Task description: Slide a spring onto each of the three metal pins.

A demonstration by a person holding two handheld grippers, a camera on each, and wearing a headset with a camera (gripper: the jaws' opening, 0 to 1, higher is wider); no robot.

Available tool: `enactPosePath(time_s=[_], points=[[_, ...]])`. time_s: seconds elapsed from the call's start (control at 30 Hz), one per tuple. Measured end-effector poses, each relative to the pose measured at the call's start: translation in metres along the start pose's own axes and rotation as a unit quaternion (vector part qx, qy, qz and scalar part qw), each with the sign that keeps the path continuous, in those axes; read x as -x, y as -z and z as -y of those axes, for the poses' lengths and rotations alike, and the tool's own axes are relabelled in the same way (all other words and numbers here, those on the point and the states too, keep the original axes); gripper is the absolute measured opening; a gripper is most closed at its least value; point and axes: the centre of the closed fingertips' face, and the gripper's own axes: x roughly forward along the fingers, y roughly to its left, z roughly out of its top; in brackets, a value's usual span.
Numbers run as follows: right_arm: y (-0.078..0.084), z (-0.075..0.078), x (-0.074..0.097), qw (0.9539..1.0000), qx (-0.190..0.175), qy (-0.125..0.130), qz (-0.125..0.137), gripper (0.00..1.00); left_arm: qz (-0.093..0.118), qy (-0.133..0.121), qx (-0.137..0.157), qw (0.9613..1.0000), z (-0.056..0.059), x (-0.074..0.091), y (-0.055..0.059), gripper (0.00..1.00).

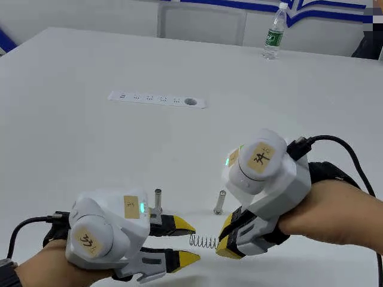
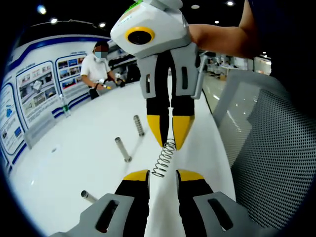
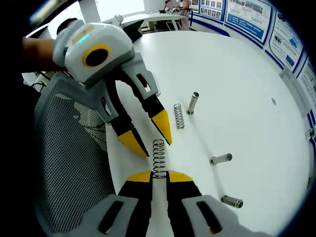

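Head view shows the left gripper (image 1: 187, 241) with yellow jaws wide apart, the right gripper (image 1: 221, 241) pinching one end of a thin silver wire spring (image 1: 203, 241), and two short grey metal pins (image 1: 158, 200) standing just behind.

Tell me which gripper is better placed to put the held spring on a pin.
Likely right. The right gripper is shut on one end of the spring, and a pin stands upright just beside it. The left gripper is open at the spring's free end, holding nothing.
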Motion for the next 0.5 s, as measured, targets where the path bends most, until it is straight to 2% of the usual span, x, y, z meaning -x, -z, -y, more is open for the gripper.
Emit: enactPosePath(time_s=[0.33,0.5], points=[[-0.0029,-0.0046,0.0019,1.0,0.003,-0.006,-0.007,0.12,0.001,-0.002,-0.017,0.9998,0.0009,-0.0013,-0.0024,0.13],[-0.0047,-0.0063,0.0042,0.9999,0.007,-0.006,-0.008,0.12,0.0,0.0,-0.022,0.9997,0.0025,-0.0016,-0.0025,0.12]])
